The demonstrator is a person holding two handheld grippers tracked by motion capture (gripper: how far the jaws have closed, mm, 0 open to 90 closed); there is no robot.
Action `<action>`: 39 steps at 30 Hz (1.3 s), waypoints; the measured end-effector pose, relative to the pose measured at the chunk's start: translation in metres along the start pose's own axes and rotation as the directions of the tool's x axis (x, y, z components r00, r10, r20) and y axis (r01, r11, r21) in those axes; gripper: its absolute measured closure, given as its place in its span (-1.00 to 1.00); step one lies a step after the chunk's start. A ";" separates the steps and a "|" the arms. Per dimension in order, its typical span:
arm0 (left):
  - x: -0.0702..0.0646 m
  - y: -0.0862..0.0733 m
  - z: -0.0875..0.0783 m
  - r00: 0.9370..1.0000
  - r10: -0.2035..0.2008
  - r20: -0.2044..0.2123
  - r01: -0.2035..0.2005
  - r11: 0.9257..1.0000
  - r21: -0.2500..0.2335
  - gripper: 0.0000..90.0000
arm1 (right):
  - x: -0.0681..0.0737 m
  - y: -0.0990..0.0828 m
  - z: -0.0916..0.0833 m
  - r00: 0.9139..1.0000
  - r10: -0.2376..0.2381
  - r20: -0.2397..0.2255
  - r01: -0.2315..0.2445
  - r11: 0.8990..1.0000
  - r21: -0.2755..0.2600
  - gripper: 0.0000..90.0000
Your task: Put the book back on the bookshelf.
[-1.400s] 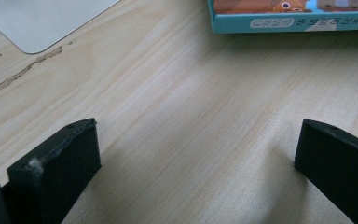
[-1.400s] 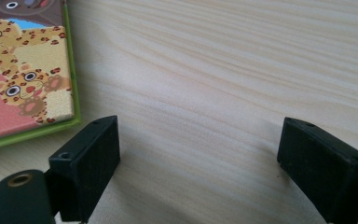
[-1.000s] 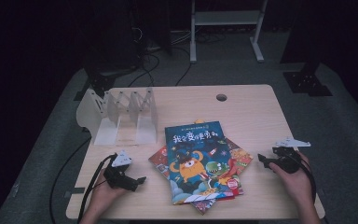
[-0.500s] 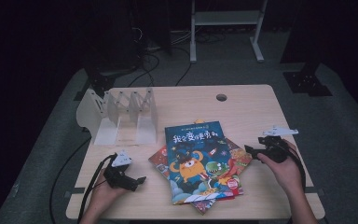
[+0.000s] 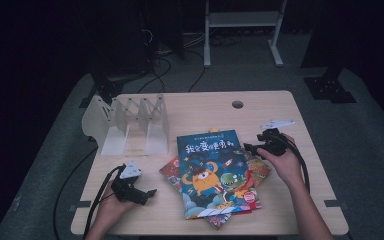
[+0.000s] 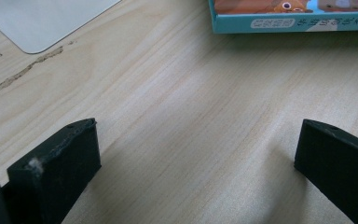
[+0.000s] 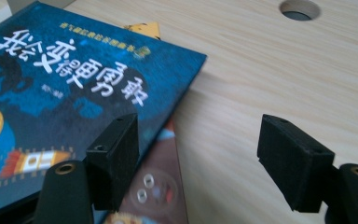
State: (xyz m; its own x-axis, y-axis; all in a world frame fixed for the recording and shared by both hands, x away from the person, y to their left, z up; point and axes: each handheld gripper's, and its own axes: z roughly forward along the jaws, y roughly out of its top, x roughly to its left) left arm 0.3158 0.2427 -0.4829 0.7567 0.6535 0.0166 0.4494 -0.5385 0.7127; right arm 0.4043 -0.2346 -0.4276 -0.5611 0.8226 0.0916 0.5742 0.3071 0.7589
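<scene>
Right gripper [image 5: 252, 148] at the edge of a stack of picture books, jaws wide and holding nothing.

The top book [image 5: 212, 170], dark blue, carries large white Chinese characters, 我会变得勇敢 as far as I can read them, over a cartoon monster; it lies mid-table on other books [image 5: 256, 172] fanned out beneath. The right gripper sits at its 2 o'clock corner. The left gripper [image 5: 150, 193], at 8 o'clock, rests on bare table [image 5: 205, 107], jaws wide and empty. A white rack [image 5: 130, 122] stands at 10 o'clock.

top book [image 5: 207, 165]: dark blue, cartoon monsters | table [image 5: 200, 107]: pale woodgrain
</scene>
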 end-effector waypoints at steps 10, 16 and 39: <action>0.000 0.000 0.000 1.000 0.000 0.000 0.000 1.000 0.000 -1.00 | 0.000 0.022 0.029 0.999 -0.015 -0.047 0.016 1.000 0.017 -0.32; 0.000 0.000 0.000 1.000 0.000 0.001 0.000 1.000 0.003 -1.00 | 0.000 0.039 0.045 0.997 -0.036 -0.064 0.038 0.999 0.037 -0.34; 0.000 0.000 0.000 1.000 0.001 0.000 -0.001 1.000 0.001 -1.00 | -0.007 0.051 0.088 0.986 0.000 -0.165 0.016 0.995 0.099 -0.30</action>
State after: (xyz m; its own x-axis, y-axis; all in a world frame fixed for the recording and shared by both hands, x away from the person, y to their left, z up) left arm 0.3157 0.2428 -0.4830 0.7571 0.6530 0.0170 0.4493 -0.5394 0.7122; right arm 0.4897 -0.1831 -0.4465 -0.6517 0.7325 0.1969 0.6212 0.3664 0.6927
